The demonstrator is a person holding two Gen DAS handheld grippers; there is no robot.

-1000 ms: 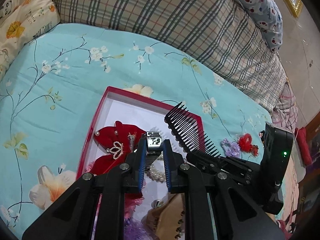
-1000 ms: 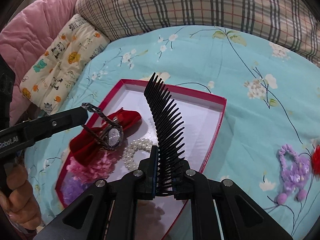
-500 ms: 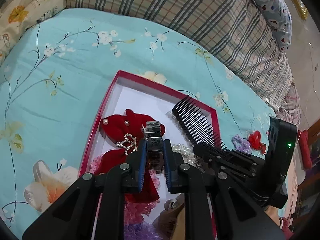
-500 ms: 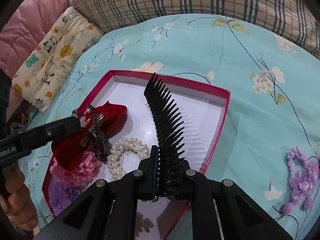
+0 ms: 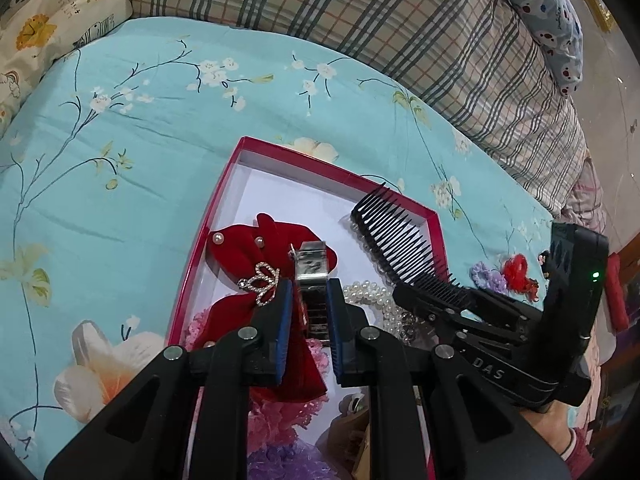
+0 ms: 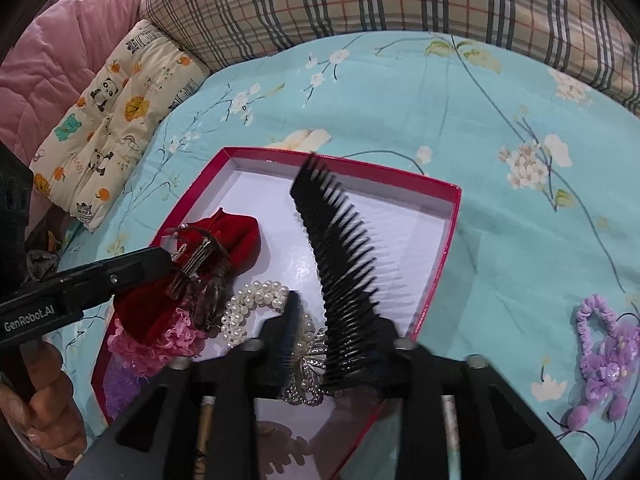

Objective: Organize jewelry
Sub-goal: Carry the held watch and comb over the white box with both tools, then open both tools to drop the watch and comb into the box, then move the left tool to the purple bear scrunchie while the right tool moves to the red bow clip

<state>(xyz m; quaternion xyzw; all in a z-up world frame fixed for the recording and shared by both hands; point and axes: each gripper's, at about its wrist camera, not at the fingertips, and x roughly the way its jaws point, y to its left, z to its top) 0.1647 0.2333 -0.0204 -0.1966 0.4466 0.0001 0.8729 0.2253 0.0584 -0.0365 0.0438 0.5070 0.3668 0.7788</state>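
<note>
A red-rimmed white box (image 5: 224, 184) (image 6: 448, 216) lies on the bed. My left gripper (image 5: 308, 292) is shut on a silver watch (image 5: 313, 268) just above the red bow (image 5: 256, 248) in the box; the watch also shows in the right wrist view (image 6: 200, 268). My right gripper (image 6: 332, 316) has opened; the black comb (image 6: 340, 248) leans against its right finger over the box floor, blurred. The comb shows in the left wrist view (image 5: 396, 240). A pearl bracelet (image 6: 256, 300) lies by the bow.
Pink and purple lace pieces (image 6: 160, 340) and a silver brooch (image 6: 308, 360) lie in the box's near end. A purple scrunchie (image 6: 604, 352) and red hair tie (image 5: 516, 268) lie on the blue floral sheet to the right. Plaid pillows (image 5: 360, 20) line the back.
My right gripper opened and the comb dropped lower toward the box floor. My left gripper brought the watch down closer to the red bow.
</note>
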